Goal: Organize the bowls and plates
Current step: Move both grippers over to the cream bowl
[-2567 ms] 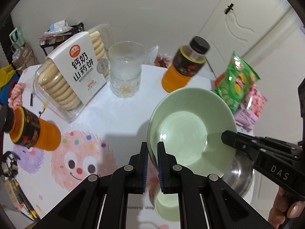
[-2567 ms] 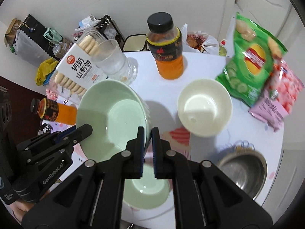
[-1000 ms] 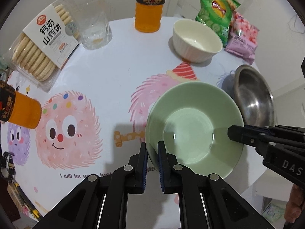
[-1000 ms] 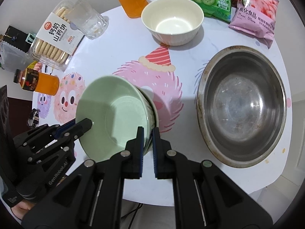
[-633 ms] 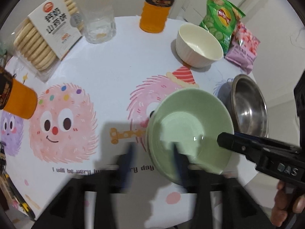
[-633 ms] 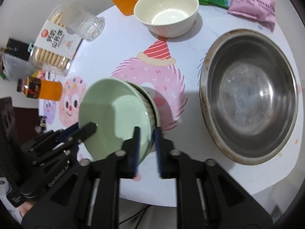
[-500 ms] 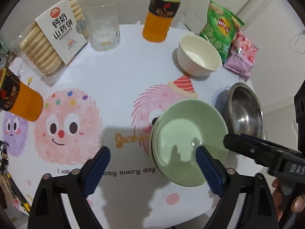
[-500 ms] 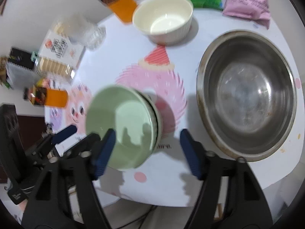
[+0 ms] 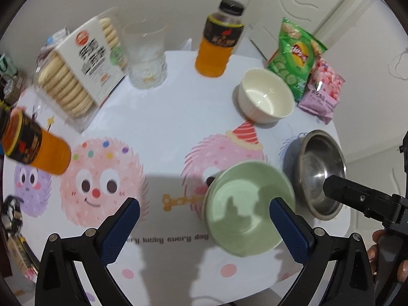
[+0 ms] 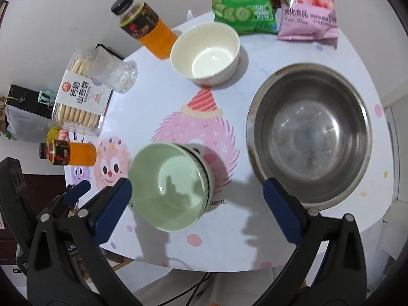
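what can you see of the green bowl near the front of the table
The green bowl is pale, glossy, ceramic-looking, round, upright and empty, with a light glint and gripper shadows inside. It sits nested in a second bowl, whose dark-lined rim shows at its right side in the right wrist view. The stack stands on the cartoon-printed tablecloth, beside the steel bowl. Neither gripper touches it: the left gripper and right gripper have just been opening, fingers wide apart.

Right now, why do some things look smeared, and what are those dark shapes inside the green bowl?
Left wrist view: the biscuit box and near juice bottle are motion-blurred at the bent fisheye edge; the dark shapes in the green bowl are shadows, apparently from the grippers above. Right wrist view: sharper, with glare spots in the white bowl and steel bowl.
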`<state>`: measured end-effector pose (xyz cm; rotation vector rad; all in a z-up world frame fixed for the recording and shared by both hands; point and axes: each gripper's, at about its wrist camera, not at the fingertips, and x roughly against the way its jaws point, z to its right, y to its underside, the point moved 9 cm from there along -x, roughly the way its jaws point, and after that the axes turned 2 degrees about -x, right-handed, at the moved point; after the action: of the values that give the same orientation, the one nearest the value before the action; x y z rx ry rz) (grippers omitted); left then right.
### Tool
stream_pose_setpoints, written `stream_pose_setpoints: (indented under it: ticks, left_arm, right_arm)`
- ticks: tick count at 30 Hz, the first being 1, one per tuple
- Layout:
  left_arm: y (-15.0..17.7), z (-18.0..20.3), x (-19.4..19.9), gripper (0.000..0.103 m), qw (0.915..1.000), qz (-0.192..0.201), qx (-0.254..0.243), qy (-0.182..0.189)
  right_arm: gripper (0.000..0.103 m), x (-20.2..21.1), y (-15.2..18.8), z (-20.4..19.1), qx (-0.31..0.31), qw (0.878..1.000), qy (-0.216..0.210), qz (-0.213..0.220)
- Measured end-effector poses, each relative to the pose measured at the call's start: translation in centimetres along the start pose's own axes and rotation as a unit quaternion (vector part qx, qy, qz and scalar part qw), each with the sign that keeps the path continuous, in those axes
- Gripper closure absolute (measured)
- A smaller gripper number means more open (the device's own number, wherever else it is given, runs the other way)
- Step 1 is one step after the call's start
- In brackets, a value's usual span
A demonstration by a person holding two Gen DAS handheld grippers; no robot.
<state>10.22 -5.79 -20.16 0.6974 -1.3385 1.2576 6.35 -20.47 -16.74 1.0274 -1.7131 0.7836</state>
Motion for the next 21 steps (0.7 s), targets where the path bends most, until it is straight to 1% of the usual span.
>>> stream_pose_setpoints:
  ticks: [4, 5, 9, 13, 17, 21]
  left_arm:
    - [-2.4, 1.6, 0.0, 0.0, 0.9999, 0.006, -0.012, 0.002]
    - [-3.0, 2.0, -0.2, 0.0, 0.9999, 0.005, -0.016, 0.002]
    - [-6.1, 3.4, -1.4, 0.0, 0.9996, 0.004, -0.029, -0.004]
    - [-8.7, 4.2, -3.1, 0.0, 0.9998, 0.0, -0.021, -0.007]
    - [-10.6, 4.9, -4.8, 0.0, 0.9999, -0.002, -0.012, 0.0]
    - [-12.0, 5.4, -7.5, 0.0, 0.9998, -0.021, -0.004, -0.004]
  right_arm:
    - [0.001, 1.7, -2.4, 0.4, 0.003, 1.0, 0.006, 0.028]
    - [0.001, 2.1, -3.4, 0.7, 0.002, 0.999, 0.01, 0.037]
    - [0.001, 2.8, -6.7, 2.2, -0.017, 0.999, 0.013, 0.048]
    - [0.001, 2.0, -9.6, 3.4, -0.031, 0.999, 0.012, 0.04]
    - [0.001, 0.2, -12.0, 4.7, -0.045, 0.999, 0.016, 0.015]
    - [0.001, -1.6, -14.0, 5.2, -0.047, 0.999, 0.016, -0.005]
